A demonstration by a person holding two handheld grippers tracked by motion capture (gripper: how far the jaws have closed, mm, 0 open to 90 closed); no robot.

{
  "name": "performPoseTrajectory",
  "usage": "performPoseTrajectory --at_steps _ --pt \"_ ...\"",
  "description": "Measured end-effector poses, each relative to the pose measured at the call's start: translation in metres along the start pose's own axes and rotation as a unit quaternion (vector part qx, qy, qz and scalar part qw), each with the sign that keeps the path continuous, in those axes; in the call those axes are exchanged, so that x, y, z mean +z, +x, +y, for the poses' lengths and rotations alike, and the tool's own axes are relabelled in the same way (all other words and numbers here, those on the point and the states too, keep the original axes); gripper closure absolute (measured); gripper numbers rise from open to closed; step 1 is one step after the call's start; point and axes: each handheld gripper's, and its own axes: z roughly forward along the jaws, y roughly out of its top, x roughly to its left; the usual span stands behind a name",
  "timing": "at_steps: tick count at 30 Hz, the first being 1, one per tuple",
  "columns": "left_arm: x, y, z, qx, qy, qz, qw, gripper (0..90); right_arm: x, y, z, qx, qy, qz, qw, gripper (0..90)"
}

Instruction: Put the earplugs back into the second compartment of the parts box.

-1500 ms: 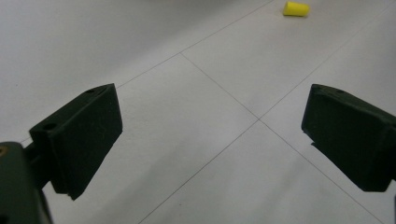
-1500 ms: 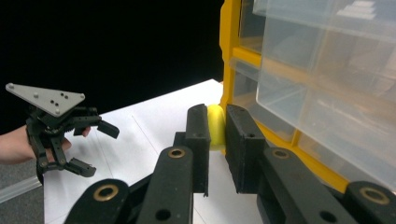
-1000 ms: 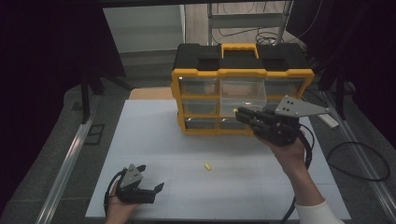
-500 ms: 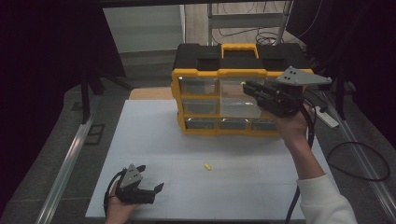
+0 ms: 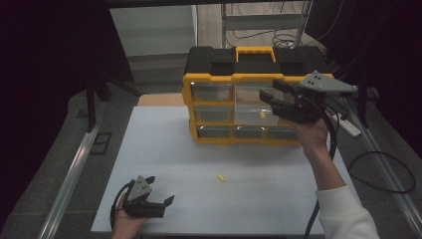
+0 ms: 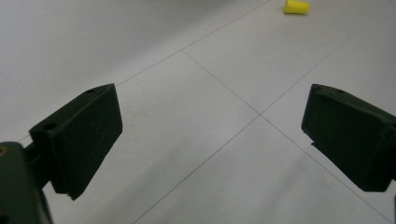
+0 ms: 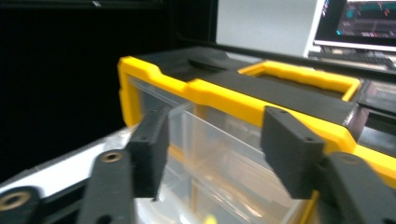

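A yellow and black organiser box with clear drawers stands at the back of the white table. My right gripper is held up in the air in front of the box's upper right drawers, open and holding nothing. In the right gripper view its jaws frame a clear drawer under the box's yellow rim. A small yellow piece lies on the table in front of the box. My left gripper rests low at the near left, open over bare table, with the yellow piece farther off.
Metal rails run along the table's sides. Cables lie on the floor at the right. A lit monitor stands behind the box. One middle-row drawer has a small yellow item inside.
My right gripper has risen from in front of the lower drawers to the box's upper right, staying open. The left gripper has not moved.
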Motion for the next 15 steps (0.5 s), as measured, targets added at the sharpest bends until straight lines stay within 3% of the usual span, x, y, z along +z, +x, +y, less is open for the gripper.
performPoseTrajectory --at_steps 2,6,8,13,15 --pt "0.000 0.000 0.000 0.000 0.000 0.000 1.0000 5.2 -0.007 0.004 -0.001 0.001 -0.010 0.013 0.9999 33.0" --pt "0.000 -0.001 0.000 0.000 0.002 -0.001 1.0000 5.2 -0.018 0.014 -0.006 0.005 -0.023 0.050 0.9985 30.6" --pt "0.000 -0.001 0.000 0.000 0.002 0.000 1.0000 5.2 -0.023 0.018 -0.007 -0.001 -0.026 0.057 0.9980 30.0" --pt "0.000 -0.001 0.000 0.000 0.002 0.001 1.0000 5.2 -0.035 0.037 -0.022 -0.008 -0.009 0.092 0.9957 29.9" --pt "0.000 -0.001 0.000 0.000 0.002 0.001 1.0000 5.2 -0.037 0.041 -0.027 0.000 -0.006 0.102 0.9947 29.9"
